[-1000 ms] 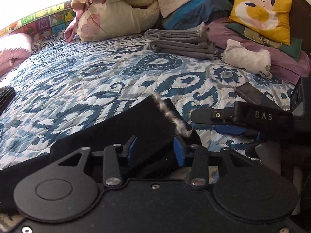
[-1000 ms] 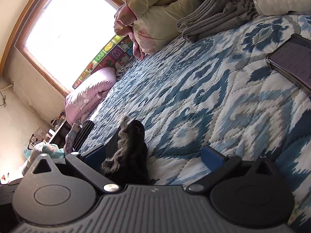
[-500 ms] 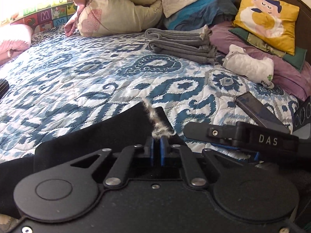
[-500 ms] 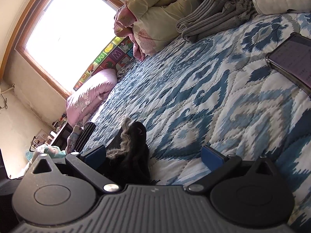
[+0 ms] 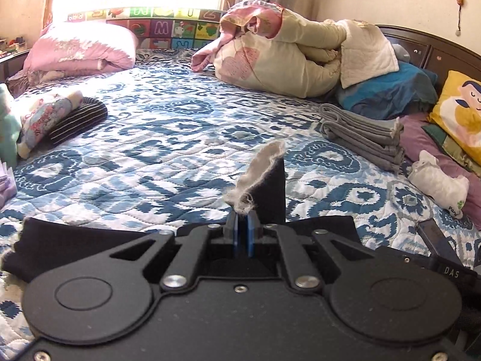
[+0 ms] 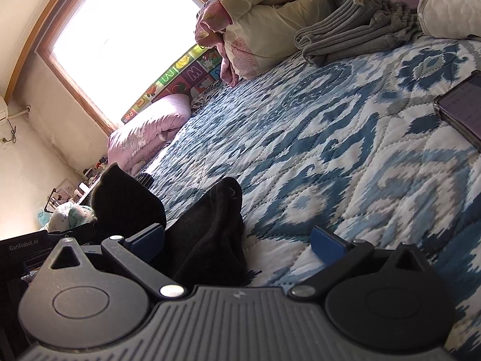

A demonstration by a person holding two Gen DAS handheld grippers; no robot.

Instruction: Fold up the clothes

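Left gripper [image 5: 243,225] is clamped on a corner of the black garment [image 5: 72,245]; the fleecy grey lining [image 5: 258,174] sticks up out of the closed jaws. The rest of the garment lies on the quilt [image 5: 168,138] under and to either side of that gripper.

Right gripper [image 6: 237,242] has its jaws wide apart, gripping nothing. A ridge of the black cloth sits between its fingers, nearer the left pad [image 6: 147,237] (contact probably, hard to tell from this angle).

Step in hand, as I read it: get a second hold, then carry the edge over.
- Close the right on the ridge of cloth only; keep the pads off the quilt so it doesn't get pinched in.
- Keep both held corners level and lightly taut before moving, else the fold line skews.

Room, relative to the garment:
- Straight beyond it: a broad patch of bare quilt, best landing zone.
- Beyond-right: folded grey stack [image 5: 360,132], well apart.
- Right, near: phone [image 6: 460,108] lying flat; don't drag cloth over it.
- Left: striped bundle [image 5: 75,120], well apart.
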